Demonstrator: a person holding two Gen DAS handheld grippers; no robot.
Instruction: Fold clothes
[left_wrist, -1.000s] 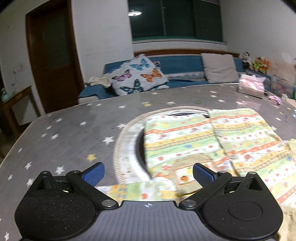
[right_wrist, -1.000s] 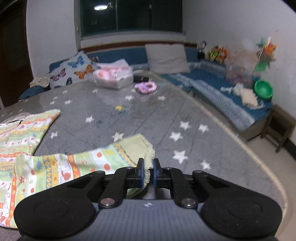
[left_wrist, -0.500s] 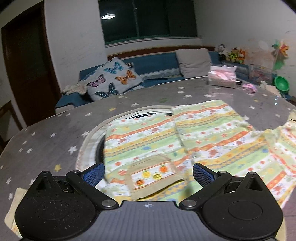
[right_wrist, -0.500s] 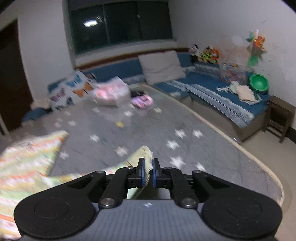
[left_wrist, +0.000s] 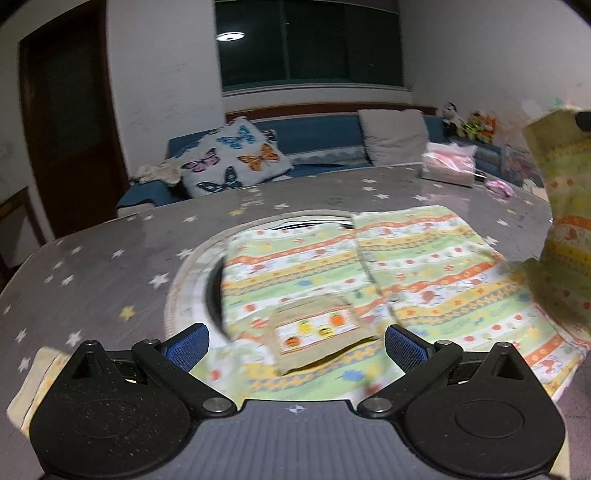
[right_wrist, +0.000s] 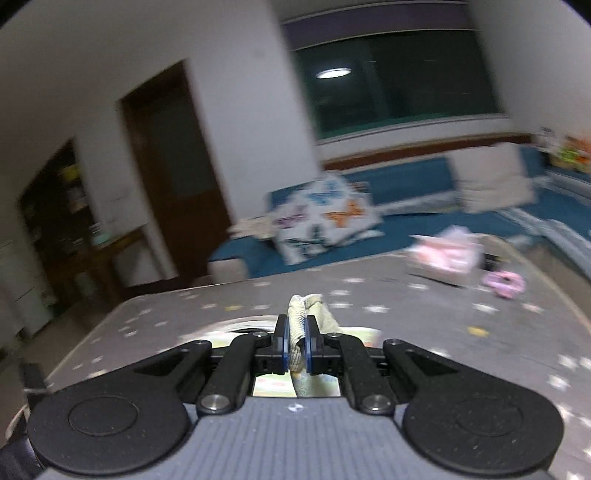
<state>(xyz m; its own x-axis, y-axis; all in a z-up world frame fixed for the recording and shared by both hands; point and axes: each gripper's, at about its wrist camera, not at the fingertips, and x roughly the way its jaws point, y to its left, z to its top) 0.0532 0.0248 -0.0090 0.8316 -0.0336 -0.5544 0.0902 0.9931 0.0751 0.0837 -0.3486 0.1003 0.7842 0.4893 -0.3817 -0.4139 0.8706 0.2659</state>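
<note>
Fabric fills most of the left wrist view: a child's striped shirt (left_wrist: 369, 280), printed in green, orange and yellow bands, lies spread flat on the grey star-patterned table (left_wrist: 110, 266), partly over the round inset at the table's middle. The shirt's beige patch pocket (left_wrist: 317, 336) sits between the blue pads of the left gripper (left_wrist: 297, 345), whose fingers stand wide apart and hold nothing, hovering over the near hem. At the right edge of that view a sleeve (left_wrist: 565, 206) hangs lifted well above the table. In the right wrist view the right gripper (right_wrist: 296, 349) has its pads pressed together on the sleeve's ribbed beige cuff (right_wrist: 303, 314), which bunches up between and just past the fingertips. Beyond, a pink tissue pack (left_wrist: 448, 168) rests on the table's far side, and a butterfly cushion (left_wrist: 232, 158) leans on the blue sofa (left_wrist: 317, 136).
</note>
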